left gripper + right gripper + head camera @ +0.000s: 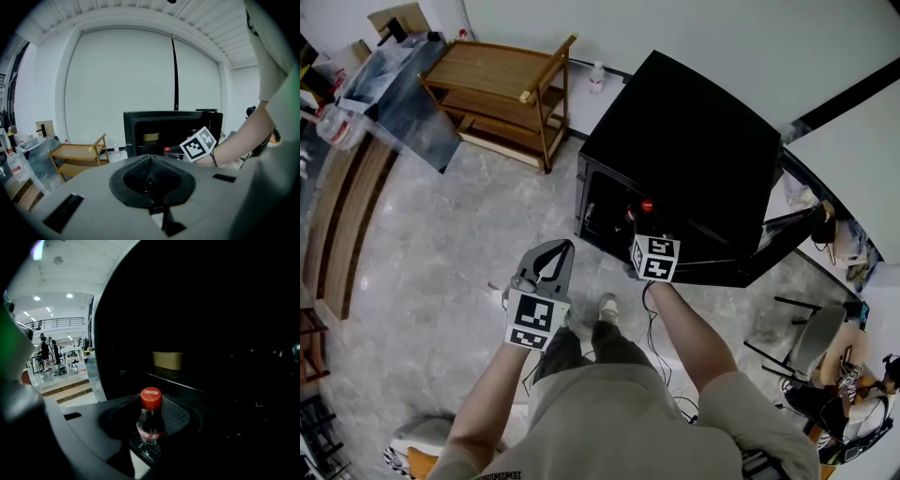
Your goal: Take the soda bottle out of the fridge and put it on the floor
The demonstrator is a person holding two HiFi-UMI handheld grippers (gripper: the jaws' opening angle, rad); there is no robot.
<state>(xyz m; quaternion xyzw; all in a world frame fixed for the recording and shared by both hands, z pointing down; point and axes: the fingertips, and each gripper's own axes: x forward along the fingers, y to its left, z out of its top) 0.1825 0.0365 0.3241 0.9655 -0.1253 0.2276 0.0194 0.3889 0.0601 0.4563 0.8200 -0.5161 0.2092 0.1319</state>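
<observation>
The black fridge [694, 141] stands open in front of me, its inside dark. A small soda bottle [151, 401] with a red cap and dark drink stands upright at the fridge's mouth. My right gripper [150, 427] reaches into the opening, and its pads close round the bottle's upper body. In the head view the red cap [647, 204] shows just beyond the right gripper [645, 225]. My left gripper [562, 251] hangs over the floor to the left of the fridge, jaws together and holding nothing. In the left gripper view, the left gripper [150, 161] points toward the fridge [140, 124].
A tan box [168, 360] sits on a fridge shelf behind the bottle. A wooden cart [502, 94] stands at the back left, with a water bottle [597, 77] by the wall. A chair [811, 342] is at the right. My shoe [607, 306] and cables lie on the grey tiles.
</observation>
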